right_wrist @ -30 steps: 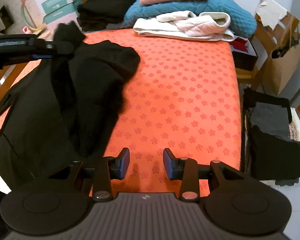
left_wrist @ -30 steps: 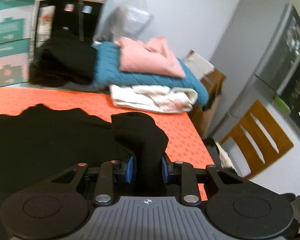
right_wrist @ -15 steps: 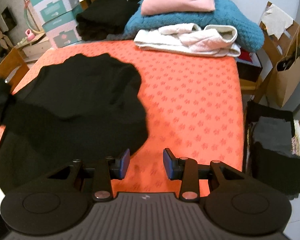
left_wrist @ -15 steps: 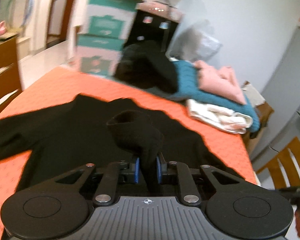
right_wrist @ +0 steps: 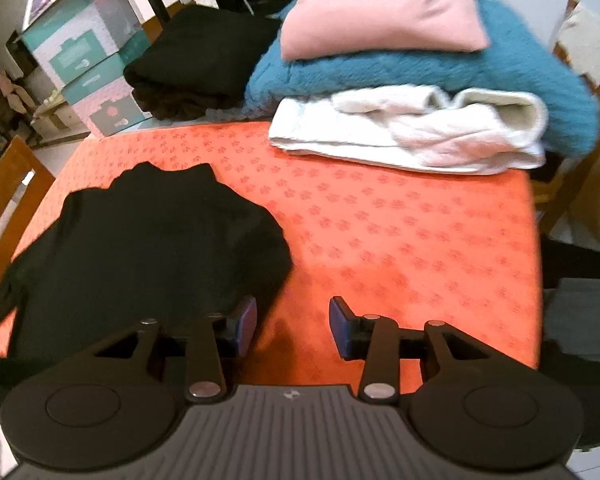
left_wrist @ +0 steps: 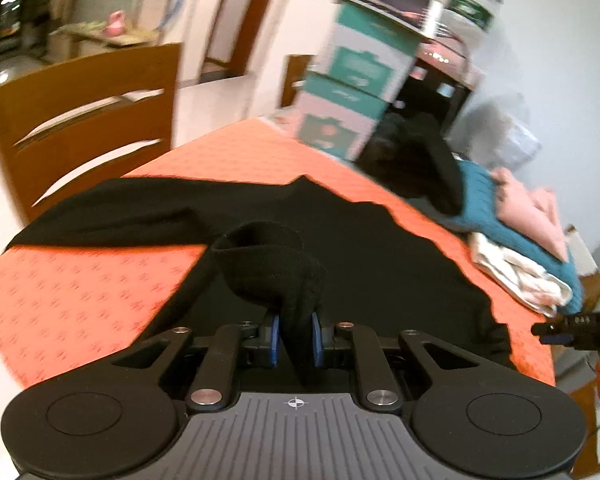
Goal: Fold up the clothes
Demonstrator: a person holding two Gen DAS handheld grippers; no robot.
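A black sweater (left_wrist: 364, 264) lies spread on the orange patterned tablecloth (left_wrist: 72, 292). My left gripper (left_wrist: 294, 338) is shut on a bunched black sleeve end (left_wrist: 276, 256) of that sweater, held just above the body. In the right wrist view the same black sweater (right_wrist: 140, 244) covers the left half of the tablecloth (right_wrist: 400, 236). My right gripper (right_wrist: 293, 326) is open over bare cloth at the sweater's right edge, its left finger (right_wrist: 244, 322) against the fabric. The right gripper (left_wrist: 572, 330) also shows at the far right of the left wrist view.
A stack of folded clothes sits at the table's far end: a white towel (right_wrist: 412, 136), a teal knit (right_wrist: 440, 60), a pink top (right_wrist: 380, 12) and a dark pile (right_wrist: 192, 64). Teal boxes (left_wrist: 352, 76) stand behind. A wooden chair (left_wrist: 84, 112) is at the left edge.
My left gripper has carried the sleeve leftward across the sweater and swung to face the table's left side. The right gripper has moved forward, closer to the sweater's edge.
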